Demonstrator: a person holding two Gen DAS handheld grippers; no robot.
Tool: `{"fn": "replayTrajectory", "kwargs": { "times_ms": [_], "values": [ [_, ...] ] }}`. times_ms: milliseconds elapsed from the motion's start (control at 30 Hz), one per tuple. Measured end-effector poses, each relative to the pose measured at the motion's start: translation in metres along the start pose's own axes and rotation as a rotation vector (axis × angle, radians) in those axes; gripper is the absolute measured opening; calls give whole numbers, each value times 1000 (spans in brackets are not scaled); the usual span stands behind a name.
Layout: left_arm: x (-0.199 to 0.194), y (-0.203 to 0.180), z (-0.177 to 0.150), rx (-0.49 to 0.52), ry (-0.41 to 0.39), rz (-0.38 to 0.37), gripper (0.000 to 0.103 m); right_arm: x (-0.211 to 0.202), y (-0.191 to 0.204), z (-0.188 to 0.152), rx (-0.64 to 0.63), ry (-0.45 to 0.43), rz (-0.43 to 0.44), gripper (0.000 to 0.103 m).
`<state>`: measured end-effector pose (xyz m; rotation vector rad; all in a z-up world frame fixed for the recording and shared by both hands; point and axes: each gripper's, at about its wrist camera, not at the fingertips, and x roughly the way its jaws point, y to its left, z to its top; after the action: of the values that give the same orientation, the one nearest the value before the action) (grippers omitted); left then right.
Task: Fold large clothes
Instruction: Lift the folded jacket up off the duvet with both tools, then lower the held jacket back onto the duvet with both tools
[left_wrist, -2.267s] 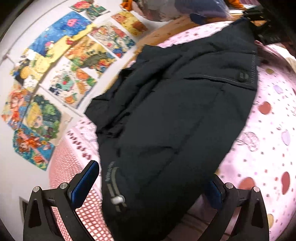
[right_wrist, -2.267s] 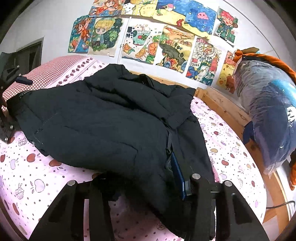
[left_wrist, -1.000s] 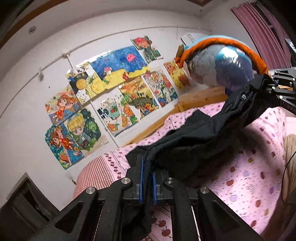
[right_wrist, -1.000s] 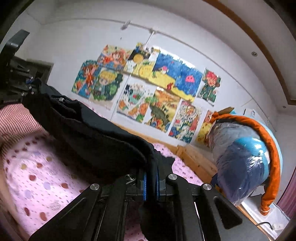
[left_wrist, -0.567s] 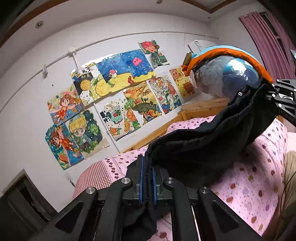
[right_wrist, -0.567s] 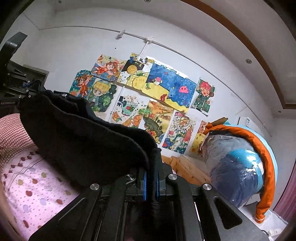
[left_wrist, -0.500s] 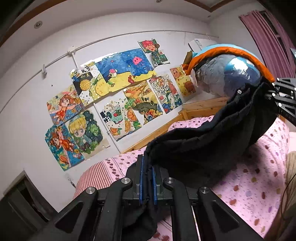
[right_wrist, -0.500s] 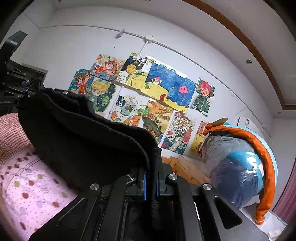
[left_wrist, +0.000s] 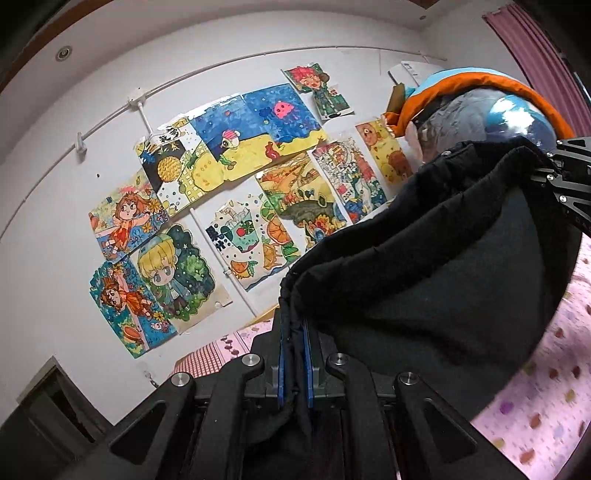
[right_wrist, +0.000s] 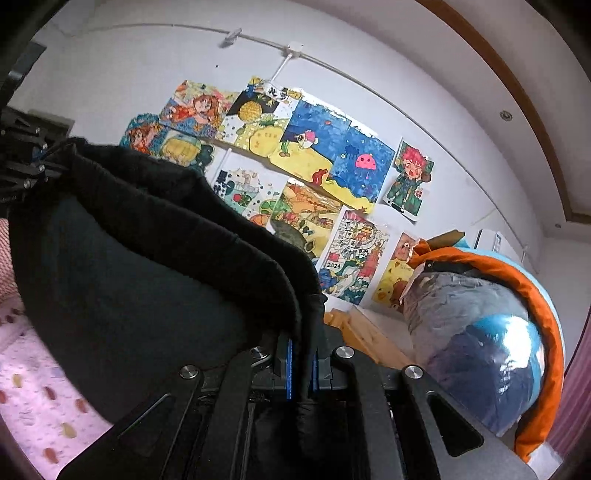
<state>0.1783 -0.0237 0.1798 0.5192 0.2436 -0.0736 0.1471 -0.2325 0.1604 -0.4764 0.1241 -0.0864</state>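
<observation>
Black padded jacket (left_wrist: 424, 266) is clamped by left gripper (left_wrist: 294, 363) and right gripper (right_wrist: 300, 365) — the hem should be kept level and taut, then laid flat on the bed (left_wrist: 535, 387).

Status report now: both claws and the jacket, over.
Left claw shut on black jacket. Right claw shut on it too. Jacket hangs between them above the bed. Nothing blocking.

Jacket (left_wrist: 424, 266) above bed (left_wrist: 546, 398)

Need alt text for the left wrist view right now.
The left gripper is shut on an edge of the black padded jacket, which hangs lifted over the pink spotted bedsheet toward the right gripper. Colourful drawings cover the white wall behind.
</observation>
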Motion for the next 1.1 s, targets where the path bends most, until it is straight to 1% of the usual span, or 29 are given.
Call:
{"fn": "replayTrajectory", "kwargs": {
  "times_ms": [333,667,867,1100],
  "values": [
    [84,-5,8,-1,15,47,8,96,17,1,-8,41,-38,6],
    [169,-17,4,23,70,76,8,194,42,-20,-31,125,-54,6],
    [217,-24,-7,-3,136,64,8,244,65,-38,-62,188,-49,6],
    [264,-36,-29,-22,210,29,8,284,86,-65,-45,272,-19,6]
  ]
}}
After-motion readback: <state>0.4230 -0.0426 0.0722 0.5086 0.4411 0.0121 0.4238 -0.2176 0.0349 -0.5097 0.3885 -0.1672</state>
